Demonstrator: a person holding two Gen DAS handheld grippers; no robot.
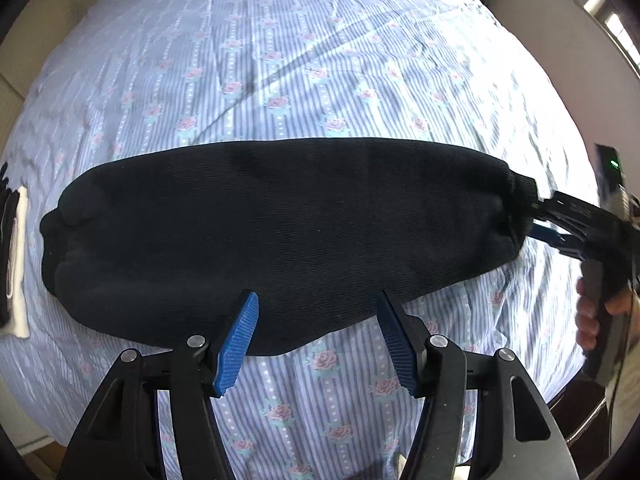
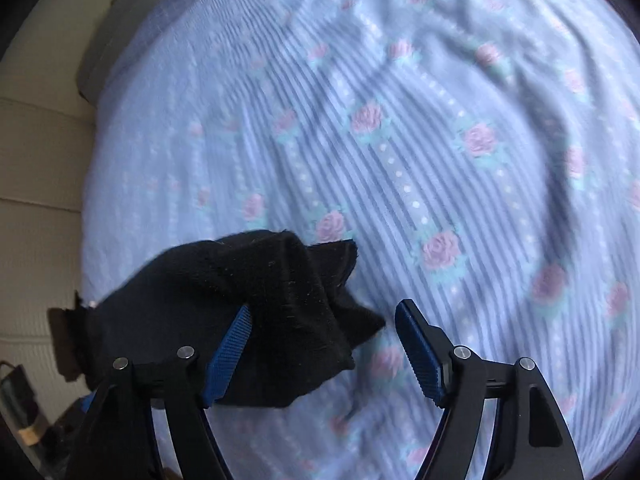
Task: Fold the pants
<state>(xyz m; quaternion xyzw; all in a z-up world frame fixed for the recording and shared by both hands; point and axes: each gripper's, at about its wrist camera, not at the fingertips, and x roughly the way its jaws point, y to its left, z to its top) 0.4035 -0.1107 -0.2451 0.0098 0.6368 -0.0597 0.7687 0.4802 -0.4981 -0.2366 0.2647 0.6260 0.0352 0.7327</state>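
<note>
1. A big bed sheet (image 1: pixel 320 80) covers the bed. It is light blue with stripes and pink roses.
2. The black pants (image 1: pixel 272 236) lie on the sheet in a long, flat bundle, going from side to side.
3. The left gripper (image 1: pixel 318 336) is just above the near edge of the pants. Its two blue fingers (image 1: pixel 236 344) are spread wide apart and hold nothing.
4. The right gripper (image 2: pixel 322 344) is at the right end of the pants. Its fingers are spread wide too. The pants end (image 2: pixel 280 300) drapes over its left finger (image 2: pixel 226 356), not pinched.
5. A white and black folded cloth (image 1: pixel 16 260) lies at the far left of the sheet.
</note>
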